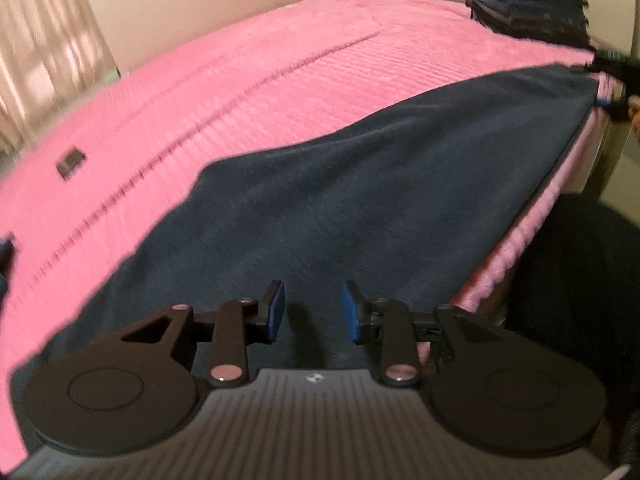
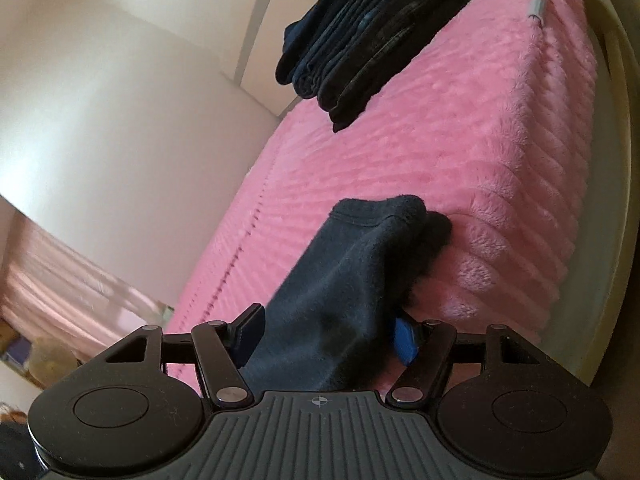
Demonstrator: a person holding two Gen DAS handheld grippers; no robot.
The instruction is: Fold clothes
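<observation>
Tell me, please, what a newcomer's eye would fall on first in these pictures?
The bright pink blanket covering the bed dominates both views. A dark navy garment lies spread along its near edge, one end between the right tongs. A stack of folded dark clothes sits at the far corner.

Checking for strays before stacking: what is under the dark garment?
Only the pink bedspread shows around the dark garment; whatever lies beneath it is covered.

Left wrist view smeared by motion, curtain (image 1: 48,52) and small dark patch (image 1: 70,162) on the pink cover (image 1: 240,92) unreadable; right gripper (image 1: 612,80) cut by the frame edge; garment (image 2: 336,320) hides the right gripper's (image 2: 326,338) pad faces, contact uncertain.
</observation>
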